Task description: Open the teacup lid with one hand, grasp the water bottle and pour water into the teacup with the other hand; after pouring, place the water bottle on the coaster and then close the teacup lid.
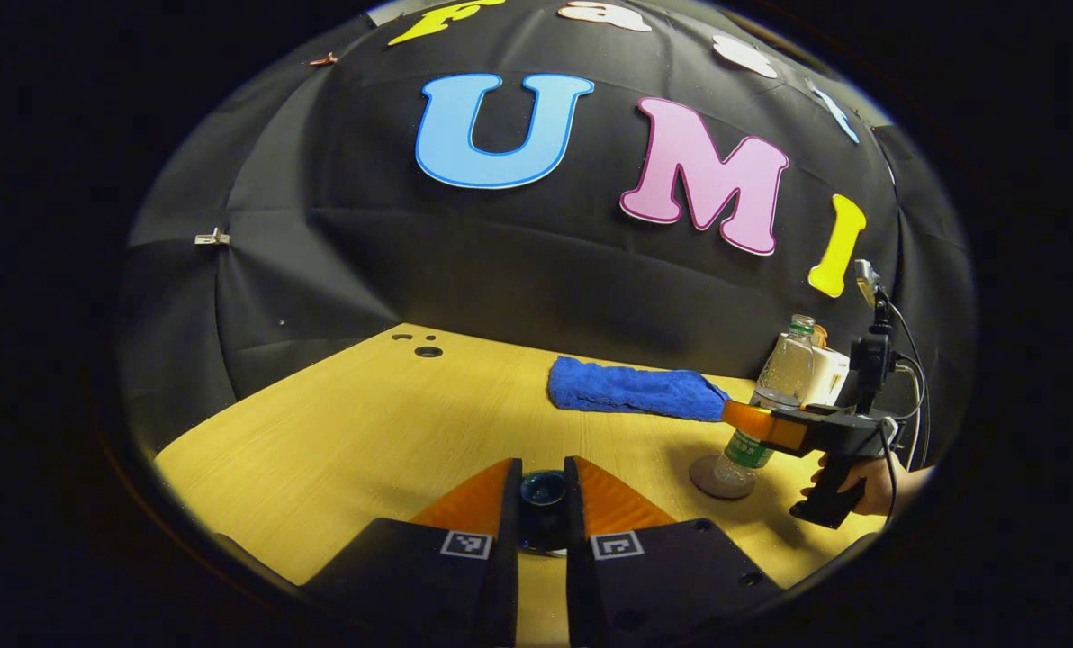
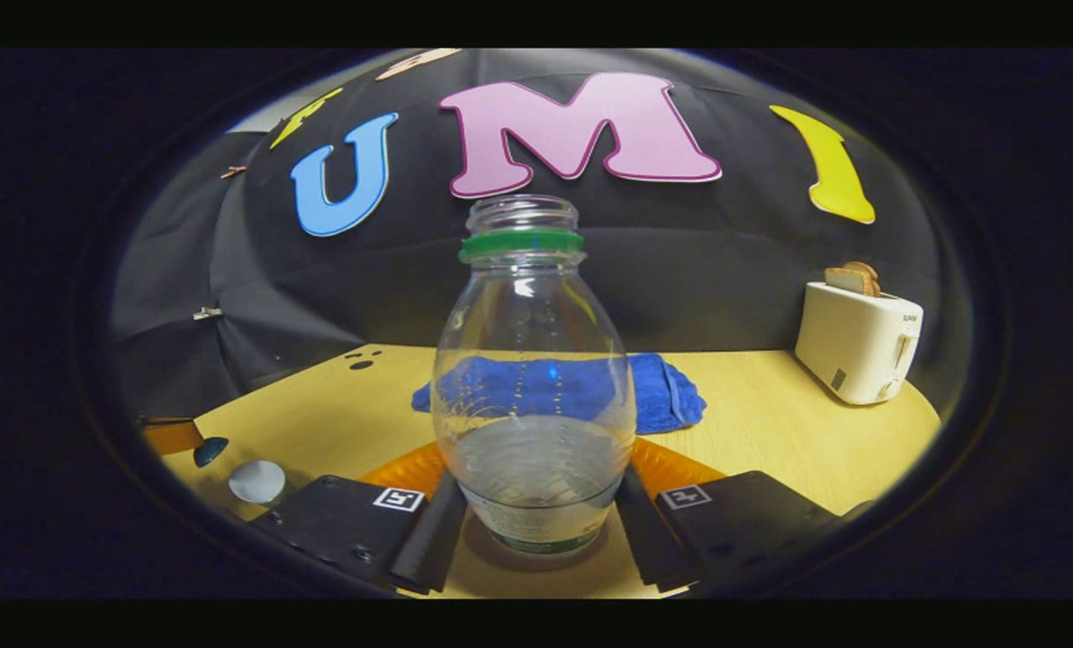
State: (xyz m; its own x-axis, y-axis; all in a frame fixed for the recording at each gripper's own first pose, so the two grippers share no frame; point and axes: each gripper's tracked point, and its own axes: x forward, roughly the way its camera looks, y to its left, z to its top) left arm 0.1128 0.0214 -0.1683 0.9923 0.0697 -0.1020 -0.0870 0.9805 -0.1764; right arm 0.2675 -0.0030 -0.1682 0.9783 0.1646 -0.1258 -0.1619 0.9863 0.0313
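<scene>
Your right gripper has its fingers on both sides of the water bottle, which stands on the coaster near the right edge of the tabletop; whether they press, I cannot tell. The thin plastic looks light, slippery and easily dented, so hold the low body gently. Your left gripper is closed on the teacup lid near the front edge.

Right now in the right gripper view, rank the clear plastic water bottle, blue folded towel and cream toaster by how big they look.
1. Clear plastic water bottle, though nearness inflates it.
2. Blue folded towel.
3. Cream toaster.
</scene>
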